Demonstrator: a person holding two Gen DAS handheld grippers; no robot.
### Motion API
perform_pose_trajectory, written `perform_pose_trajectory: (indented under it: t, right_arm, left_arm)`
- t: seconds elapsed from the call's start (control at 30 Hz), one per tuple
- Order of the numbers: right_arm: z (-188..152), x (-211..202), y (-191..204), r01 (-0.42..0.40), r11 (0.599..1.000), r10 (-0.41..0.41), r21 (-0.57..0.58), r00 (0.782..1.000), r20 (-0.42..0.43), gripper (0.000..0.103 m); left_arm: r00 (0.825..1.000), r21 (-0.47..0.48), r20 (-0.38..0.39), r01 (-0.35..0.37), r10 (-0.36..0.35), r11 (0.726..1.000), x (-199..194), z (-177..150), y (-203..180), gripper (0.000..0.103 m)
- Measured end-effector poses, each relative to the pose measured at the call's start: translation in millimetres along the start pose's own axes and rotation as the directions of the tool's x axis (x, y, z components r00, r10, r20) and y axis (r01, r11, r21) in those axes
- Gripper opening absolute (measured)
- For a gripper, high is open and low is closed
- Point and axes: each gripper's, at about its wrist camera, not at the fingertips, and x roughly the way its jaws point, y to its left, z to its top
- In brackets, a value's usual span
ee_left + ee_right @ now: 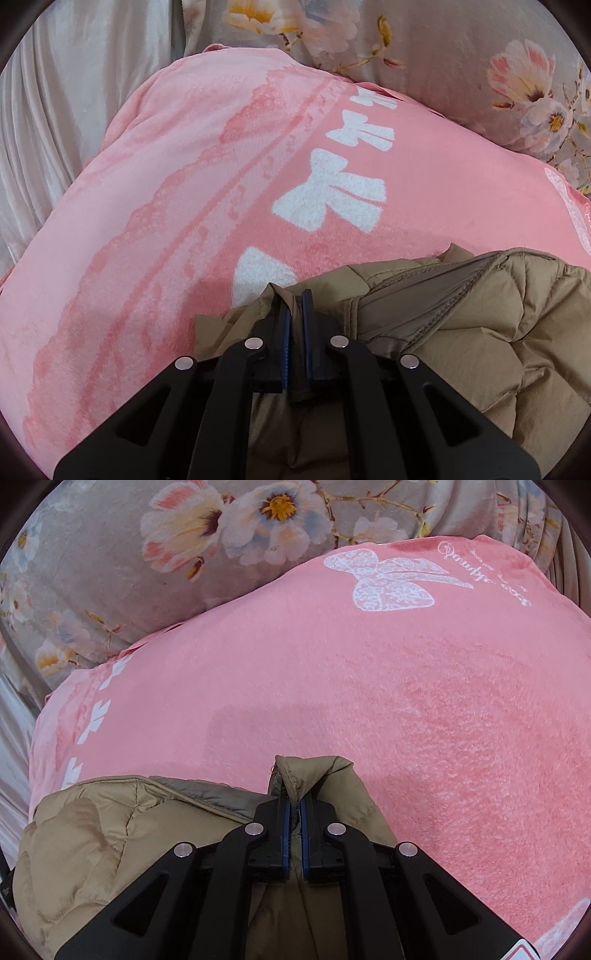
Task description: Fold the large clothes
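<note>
The likeliest trouble is slippage: each grip takes only a thin fold of slick fabric, and the puffy tan quilted down jacket is bulky, so a tug or an uneven pull between the two hands could drag an edge free or let the padding spring back and spoil the fold. The plush pink fleece blanket with white bow prints underneath might also bunch and ride along.

The left gripper is clamped shut on a seamed edge of the jacket, which pokes out between the blue pads at 12 o'clock of the jaws, while the main bulk spreads from 2 to 4 o'clock. The right gripper is likewise pinched closed on a hemmed corner rising at 12 o'clock, with the jacket's body lying from 8 to 10 o'clock. The jacket rests on the blanket at the near edge of both views; a grey floral-print quilt sits beyond, at 11 o'clock.
</note>
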Motion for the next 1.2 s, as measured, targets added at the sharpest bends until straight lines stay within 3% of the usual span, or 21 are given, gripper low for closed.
perform_pose_trajectory:
  t: [0.27,0.37,0.4,0.43,0.5,0.63,0.77,0.83,0.93,1.03,1.2]
  right_arm:
    - [0,-2,-4,-0.023,1.000,0.023,0.017,1.000,0.004,0.004]
    - [3,-19,-21,-0.085,0.993,0.084,0.082,0.996,0.019,0.018]
    - [3,-26,-26,-0.097,0.990,0.095,0.100,0.995,0.026,0.024]
    - [2,-42,-37,-0.112,0.985,0.105,0.134,0.993,0.055,0.036]
    - [1,-72,-53,-0.115,0.979,0.097,0.166,0.989,0.113,0.041]
    - [3,-122,-46,-0.052,0.991,0.026,0.124,0.979,0.201,0.042]
    - [8,-133,46,-0.052,0.991,0.075,-0.119,0.976,0.205,0.039]
    - [5,-124,90,-0.054,0.973,0.097,-0.225,0.978,0.185,0.038]
    - [-5,-98,143,-0.052,0.942,0.100,-0.331,0.987,0.130,0.038]
    - [-14,-63,161,-0.074,0.938,0.097,-0.338,0.994,0.050,0.037]
    - [-30,-28,148,-0.059,0.949,0.063,-0.309,0.998,0.002,0.036]
  left_arm:
    - [0.998,-0.050,0.009,0.066,-0.066,0.997,-1,1,10,0.006]
    - [0.996,-0.087,-0.002,0.093,-0.093,0.992,-13,6,21,0.013]
    - [0.997,-0.096,0.005,0.081,-0.081,0.992,-23,8,26,0.029]
    - [0.998,-0.097,0.038,0.060,-0.056,0.993,-41,12,32,0.055]
    - [0.991,-0.076,0.136,0.021,-0.011,0.997,-78,18,40,0.073]
    - [0.982,-0.001,0.188,0.027,-0.026,1.000,-128,41,30,0.073]
    - [0.975,0.056,0.183,0.114,-0.123,0.992,-144,59,-21,0.073]
    - [0.976,0.096,0.143,0.149,-0.162,0.984,-133,61,-61,0.073]
    - [0.987,0.147,0.074,0.129,-0.141,0.981,-102,50,-109,0.073]
    - [0.995,0.166,0.038,0.087,-0.095,0.982,-74,37,-134,0.073]
    - [0.999,0.143,-0.012,0.052,-0.051,0.988,-39,14,-137,0.074]
